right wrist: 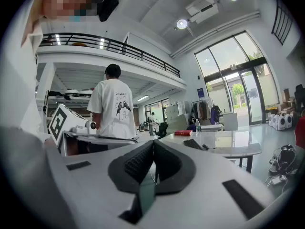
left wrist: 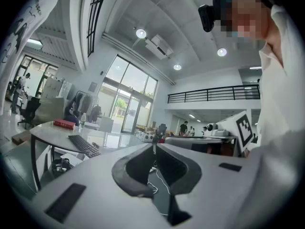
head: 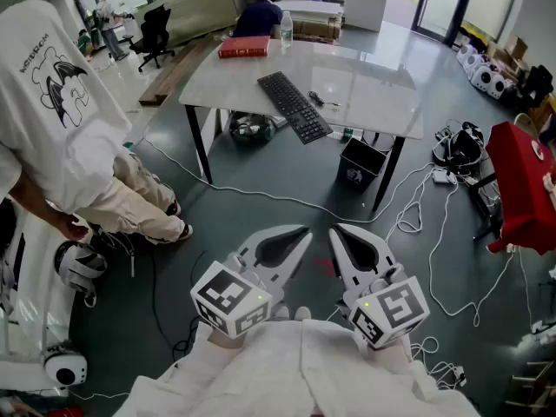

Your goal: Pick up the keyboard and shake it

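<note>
While both tools are held close in front of the person's chest, the long, flat black plastic keyboard (head: 294,106) lies slantwise on the glossy white table (head: 373,85). It is well apart from the tools across open floor, and its near end is close to the table's front edge. A red book (head: 244,47) and a clear water bottle (head: 287,28) stand at the table's far side.

The left gripper (head: 295,236) has its jaws brought together at the tips, with only floor and cable showing through the hollow between its dark pads. The right gripper (head: 343,237) is closed the same way and holds nothing. A keyboard lying flat with both tools bare fits a time ahead of the lift as well as one after it has been set back.

The keyboard looks light and stiff, but thin and smooth, so it would likely slide on the shiny top. Held at one spot, it would probably swing when shaken. A hold across each short end, one tool per end, seems the steadiest, with the pads on the frame and not on the keys. Whether a cord trails from it cannot be told.
</note>
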